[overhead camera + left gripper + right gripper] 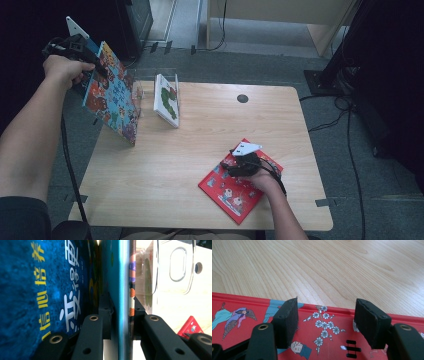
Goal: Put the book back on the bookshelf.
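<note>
One wooden table [165, 165], pale and rounded at the corners, with a small round hole near its far edge. Three books counted: one blue book [111, 95] held tilted above the table's far left corner, one white book [166, 100] standing just beside it in a clear stand [176, 85], one red book [240, 181] lying flat near the front right edge. Wide bare wood across the middle and the front left, well apart from all three. Two grippers. Left gripper [96, 66] clamped on the blue book's upper edge, one black pad [106, 312] pressed to each cover in the left gripper view. Right gripper [227, 167] resting on the red book, jaws apart, pads [287, 321] sitting on the cover and gripping nothing. Blue book's lettered cover cropped close and blurred in the left gripper view; stand hard to trace through its clear walls. Red book's front part partly covered by the right hand [262, 181] in the high view.
</note>
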A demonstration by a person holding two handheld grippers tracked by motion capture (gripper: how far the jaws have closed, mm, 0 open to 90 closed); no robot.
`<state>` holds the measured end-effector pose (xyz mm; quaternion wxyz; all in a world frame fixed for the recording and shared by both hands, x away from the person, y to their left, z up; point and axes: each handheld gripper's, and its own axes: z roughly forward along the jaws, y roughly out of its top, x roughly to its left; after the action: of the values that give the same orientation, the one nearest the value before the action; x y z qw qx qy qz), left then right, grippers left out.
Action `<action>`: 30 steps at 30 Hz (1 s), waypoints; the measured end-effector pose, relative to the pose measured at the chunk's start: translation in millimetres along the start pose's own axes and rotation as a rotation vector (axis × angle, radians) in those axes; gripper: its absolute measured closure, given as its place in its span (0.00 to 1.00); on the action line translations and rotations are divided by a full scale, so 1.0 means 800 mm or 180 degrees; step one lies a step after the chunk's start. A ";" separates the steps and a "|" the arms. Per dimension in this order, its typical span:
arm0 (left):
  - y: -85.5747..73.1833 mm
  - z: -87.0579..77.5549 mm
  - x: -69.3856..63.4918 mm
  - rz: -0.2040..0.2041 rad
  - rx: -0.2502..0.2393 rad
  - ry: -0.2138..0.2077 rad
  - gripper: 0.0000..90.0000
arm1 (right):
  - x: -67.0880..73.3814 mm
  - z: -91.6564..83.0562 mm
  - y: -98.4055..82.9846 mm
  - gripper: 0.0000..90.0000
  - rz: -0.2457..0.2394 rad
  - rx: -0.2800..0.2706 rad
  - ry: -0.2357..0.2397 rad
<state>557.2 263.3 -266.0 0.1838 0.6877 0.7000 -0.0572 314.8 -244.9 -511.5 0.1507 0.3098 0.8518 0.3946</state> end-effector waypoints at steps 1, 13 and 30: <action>0.000 -0.001 0.000 0.0003 0.0006 -0.0009 0.85 | 0.000 0.000 0.000 0.40 0.0002 0.0000 0.0003; -0.006 -0.024 -0.004 0.0043 -0.0022 0.0049 0.77 | 0.000 0.000 0.000 0.40 -0.0004 0.0000 -0.0002; -0.018 -0.070 0.000 0.0073 -0.0174 -0.0184 0.73 | 0.000 0.000 0.000 0.40 0.0001 0.0003 0.0000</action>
<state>532.9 281.6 -216.5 0.2233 0.6884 0.6878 -0.0558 314.9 -245.0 -511.5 0.1505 0.3100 0.8519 0.3943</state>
